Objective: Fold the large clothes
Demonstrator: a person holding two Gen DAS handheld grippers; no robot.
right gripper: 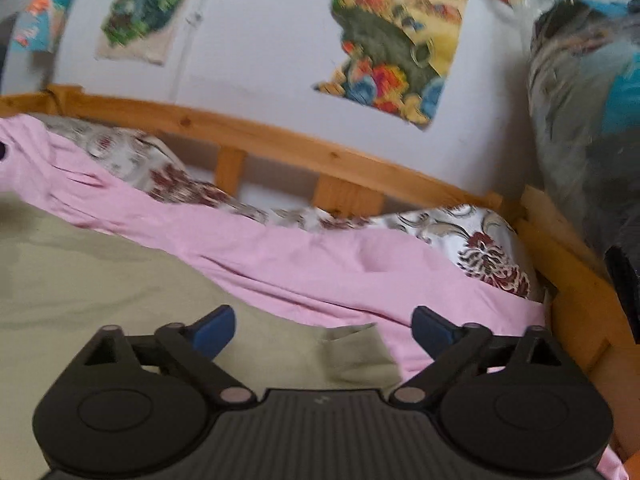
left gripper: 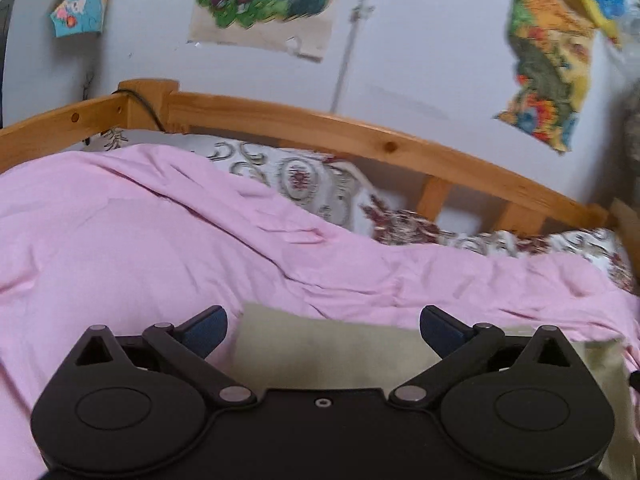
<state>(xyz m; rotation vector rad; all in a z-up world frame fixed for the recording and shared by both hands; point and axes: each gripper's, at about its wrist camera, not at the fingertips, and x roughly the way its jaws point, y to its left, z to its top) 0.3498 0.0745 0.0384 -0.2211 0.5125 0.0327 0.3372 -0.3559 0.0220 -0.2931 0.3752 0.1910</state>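
Observation:
An olive-green garment (left gripper: 328, 352) lies flat on a pink sheet (left gripper: 140, 240) that covers the bed. My left gripper (left gripper: 323, 330) hovers over the garment's far edge, jaws wide open and empty. In the right wrist view the same garment (right gripper: 100, 280) spreads to the left, with a folded corner (right gripper: 356, 356) near the pink sheet (right gripper: 280, 264). My right gripper (right gripper: 324, 330) stands open above that corner, its blue fingertips (right gripper: 214, 332) clear of the cloth. Nothing is held by either gripper.
A wooden bed rail (left gripper: 360, 140) runs along the far side, with a floral pillow or duvet (left gripper: 320, 188) bunched against it. Torn posters (right gripper: 396, 40) hang on the pale wall. A plastic-wrapped bundle (right gripper: 580, 100) stands at the right, beside the bed's corner (right gripper: 560, 248).

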